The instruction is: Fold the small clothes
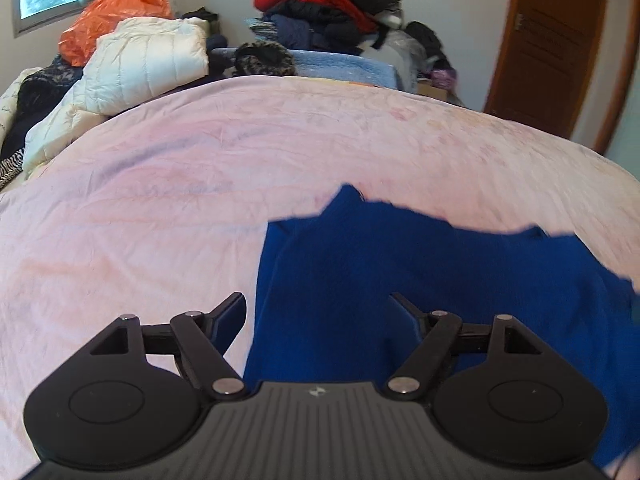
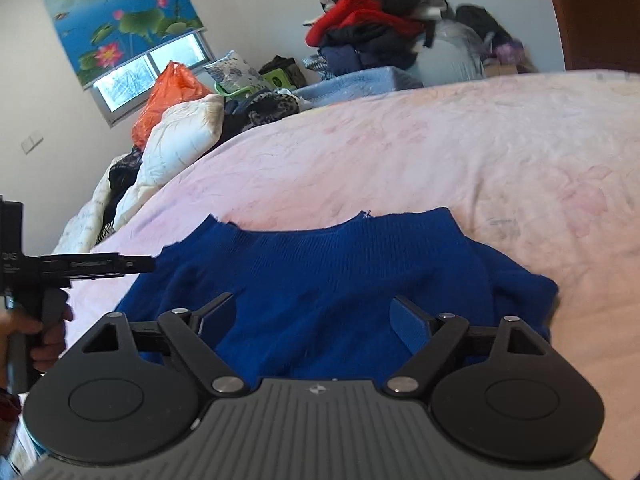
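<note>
A blue knit sweater (image 1: 400, 272) lies spread on the pink bedsheet (image 1: 200, 168); it also shows in the right wrist view (image 2: 340, 272), collar edge facing away. My left gripper (image 1: 318, 300) is open and empty, hovering over the sweater's left edge. My right gripper (image 2: 312, 300) is open and empty, above the sweater's middle. The left gripper (image 2: 136, 264) also appears at the left side of the right wrist view, at the sweater's left edge, held by a hand.
A white puffer jacket (image 1: 148, 64) and an orange plastic bag (image 1: 116, 12) lie at the bed's far left. A pile of dark and red clothes (image 1: 328, 8) stands at the back. A wooden door (image 1: 556, 44) is at the right.
</note>
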{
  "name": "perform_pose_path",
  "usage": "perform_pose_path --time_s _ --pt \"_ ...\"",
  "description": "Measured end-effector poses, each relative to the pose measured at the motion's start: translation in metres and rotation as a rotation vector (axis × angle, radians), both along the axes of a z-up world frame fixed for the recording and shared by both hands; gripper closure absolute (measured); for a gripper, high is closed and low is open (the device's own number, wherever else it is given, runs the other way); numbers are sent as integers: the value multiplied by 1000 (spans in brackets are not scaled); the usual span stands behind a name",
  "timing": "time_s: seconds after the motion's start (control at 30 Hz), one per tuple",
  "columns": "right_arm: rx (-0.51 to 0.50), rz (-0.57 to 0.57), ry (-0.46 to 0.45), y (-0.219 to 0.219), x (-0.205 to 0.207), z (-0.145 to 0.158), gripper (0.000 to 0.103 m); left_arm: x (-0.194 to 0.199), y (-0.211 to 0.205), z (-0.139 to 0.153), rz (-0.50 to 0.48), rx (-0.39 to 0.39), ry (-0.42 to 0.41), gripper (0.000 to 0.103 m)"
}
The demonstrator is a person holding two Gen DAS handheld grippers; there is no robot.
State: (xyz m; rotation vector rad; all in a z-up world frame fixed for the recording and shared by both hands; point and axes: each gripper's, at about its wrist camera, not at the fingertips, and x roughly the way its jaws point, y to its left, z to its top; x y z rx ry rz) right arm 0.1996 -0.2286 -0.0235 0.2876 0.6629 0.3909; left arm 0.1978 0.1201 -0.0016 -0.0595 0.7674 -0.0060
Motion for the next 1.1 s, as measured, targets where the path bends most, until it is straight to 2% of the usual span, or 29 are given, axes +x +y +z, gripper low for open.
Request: perform_pose_path --time_s 0.13,0.23,0.3,0.43,0.5,0.6,0.67,0.7,0.73,0.77,0.8,0.83,0.9,1.1 --pt "34 -109 -78 -31 -33 6 17 -39 16 -8 14 -32 -10 26" --pt "65 -117 -4 -41 -44 -1 16 -62 28 -14 4 -147 7 26" --pt "60 -92 13 -39 -58 -4 16 -75 30 -18 -37 -188 28 26" --pt "-85 -142 8 -29 -88 -9 17 -89 30 -24 -51 -132 6 26" --pt "-109 -166 22 -34 -96 -13 17 -93 35 -26 -33 -136 4 26" --pt "-41 -198 88 -51 -102 -21 17 -97 47 -30 7 -170 -9 26" --pt "15 -192 124 -57 -105 -27 20 -97 53 -35 8 -224 10 26" --pt "33 -175 134 -58 -107 -29 27 -96 56 -38 2 -259 27 27" --pt "39 -156 144 -57 -108 -31 41 -95 57 -41 2 -288 40 30" --pt "29 -153 148 -55 -108 -32 49 -95 58 -43 3 -305 53 53" --pt "13 -150 156 -52 -108 -33 78 -94 57 -45 5 -303 68 74" --pt "1 -152 160 -50 -108 -35 94 -95 57 -45 14 -296 73 81" --pt "-5 -155 143 -49 -111 -33 95 -97 57 -44 6 -300 72 88" --pt "-72 -188 97 -55 -118 -19 96 -113 57 -29 2 -226 32 93"
